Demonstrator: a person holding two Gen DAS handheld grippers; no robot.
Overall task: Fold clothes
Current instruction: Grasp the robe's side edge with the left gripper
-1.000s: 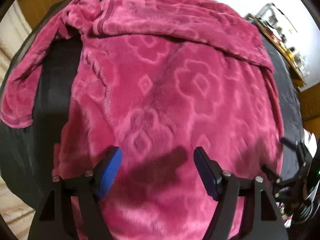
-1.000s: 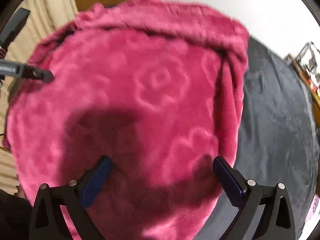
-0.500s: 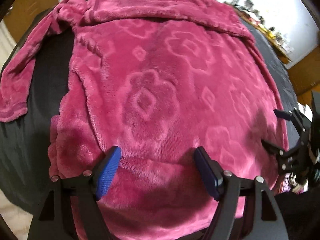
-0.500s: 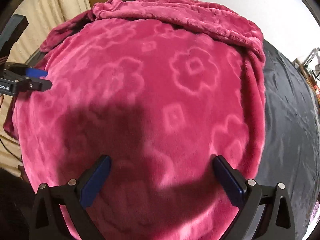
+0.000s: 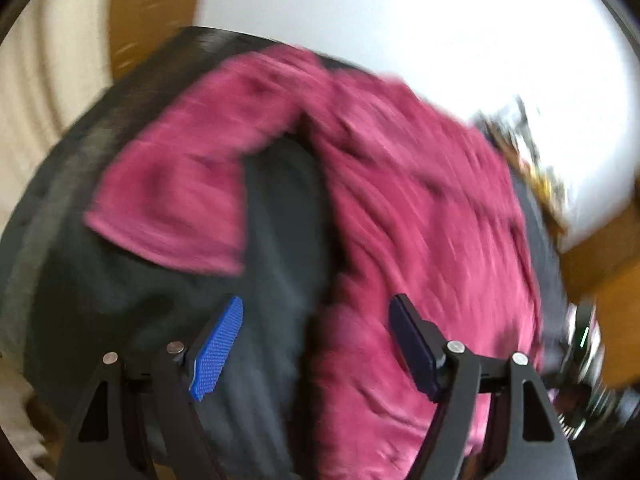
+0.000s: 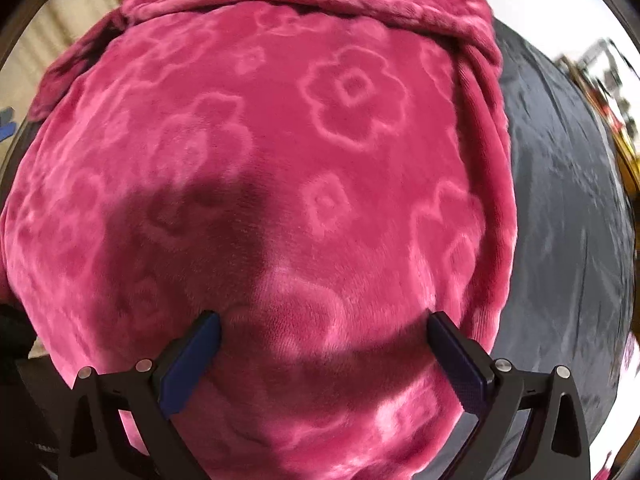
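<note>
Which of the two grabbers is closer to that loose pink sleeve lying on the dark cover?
Left. The left gripper hangs open over the dark cover, the sleeve just ahead. The right gripper, jaws open, sits over the garment's flowered body, far from it.

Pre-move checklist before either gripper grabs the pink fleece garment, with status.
1. left gripper open, holding nothing: ok.
2. right gripper open, holding nothing: ok.
3. Right jaws straddle the pink fleece garment: ok.
4. Left jaws centred on fleece: not ok, one pad sits over the dark bed cover.
5. Left view sharp enough to aim: not ok, motion blur.
6. Sleeve folded in: not ok, it lies out to the side.
</note>
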